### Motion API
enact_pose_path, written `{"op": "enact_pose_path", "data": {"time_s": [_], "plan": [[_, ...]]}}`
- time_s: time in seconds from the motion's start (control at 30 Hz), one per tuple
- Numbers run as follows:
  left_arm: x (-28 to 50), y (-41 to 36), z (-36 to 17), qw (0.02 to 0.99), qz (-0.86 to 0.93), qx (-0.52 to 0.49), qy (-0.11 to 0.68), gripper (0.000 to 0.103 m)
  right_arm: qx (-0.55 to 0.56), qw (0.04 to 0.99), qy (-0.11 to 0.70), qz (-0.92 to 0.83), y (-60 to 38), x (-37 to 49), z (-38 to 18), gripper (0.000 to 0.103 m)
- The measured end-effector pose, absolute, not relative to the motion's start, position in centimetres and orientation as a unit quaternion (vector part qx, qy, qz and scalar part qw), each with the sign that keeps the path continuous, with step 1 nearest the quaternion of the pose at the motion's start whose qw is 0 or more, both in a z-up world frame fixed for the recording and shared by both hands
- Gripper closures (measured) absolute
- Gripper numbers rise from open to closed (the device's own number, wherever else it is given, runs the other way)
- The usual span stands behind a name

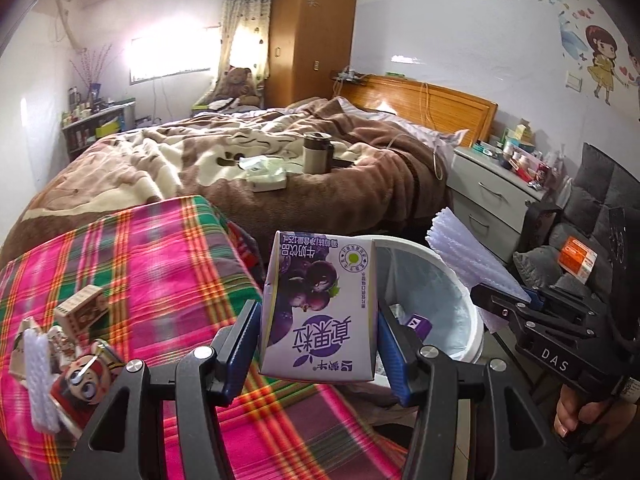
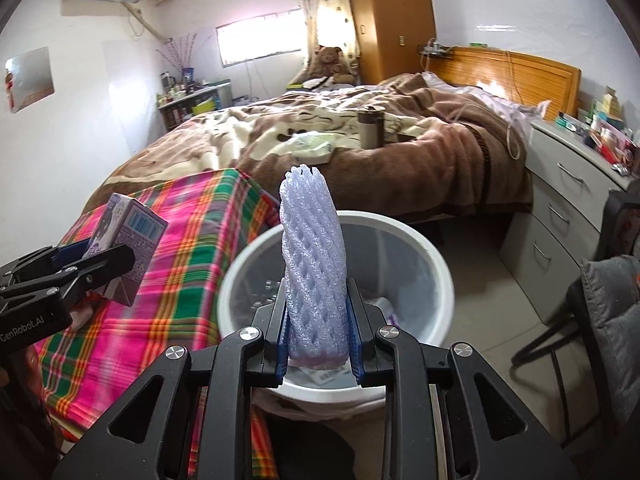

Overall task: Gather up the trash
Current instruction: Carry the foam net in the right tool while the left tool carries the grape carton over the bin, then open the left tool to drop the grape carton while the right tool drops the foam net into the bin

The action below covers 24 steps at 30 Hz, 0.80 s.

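Left gripper (image 1: pixel 318 354) clamps carton (image 1: pixel 320 304) at plaid table (image 1: pixel 160 248) edge, beside bin (image 2: pixel 436 264). Right gripper (image 2: pixel 318 340) clamps foam net (image 2: pixel 314 264) above open bin mouth. Bin holds few scraps.

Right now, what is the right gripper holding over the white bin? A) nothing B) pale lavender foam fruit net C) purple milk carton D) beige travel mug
B: the right gripper is shut on the pale lavender foam fruit net, upright above the white round trash bin; the purple milk carton sits in the left gripper.
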State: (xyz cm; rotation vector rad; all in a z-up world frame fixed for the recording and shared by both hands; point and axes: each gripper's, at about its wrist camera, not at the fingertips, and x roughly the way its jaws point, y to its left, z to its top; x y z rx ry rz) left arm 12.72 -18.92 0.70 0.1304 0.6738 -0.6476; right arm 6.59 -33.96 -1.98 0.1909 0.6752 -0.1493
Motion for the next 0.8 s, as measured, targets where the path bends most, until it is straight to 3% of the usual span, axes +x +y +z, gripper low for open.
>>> {"op": "enact_pose_path", "data": {"time_s": [0.63, 0.73, 0.8], "plan": [[15.5, -26.1, -2.9, 0.855, -0.355, 0.086, 0.369, 0.047, 0.098, 0.909, 0.394, -0.094, -37.6, 7.8, -5.0, 0.078], [15.6, -26.3, -3.0, 0.853, -0.356, 0.083, 0.372, 0.047, 0.091, 0.906, 0.401, -0.1, -37.8, 8.2, -5.3, 0.075], [15.6, -26.2, -3.0, 0.853, -0.357, 0.08, 0.372, 0.04, 0.084, 0.904, 0.406, -0.108, -37.8, 8.3, -5.5, 0.067]]}}
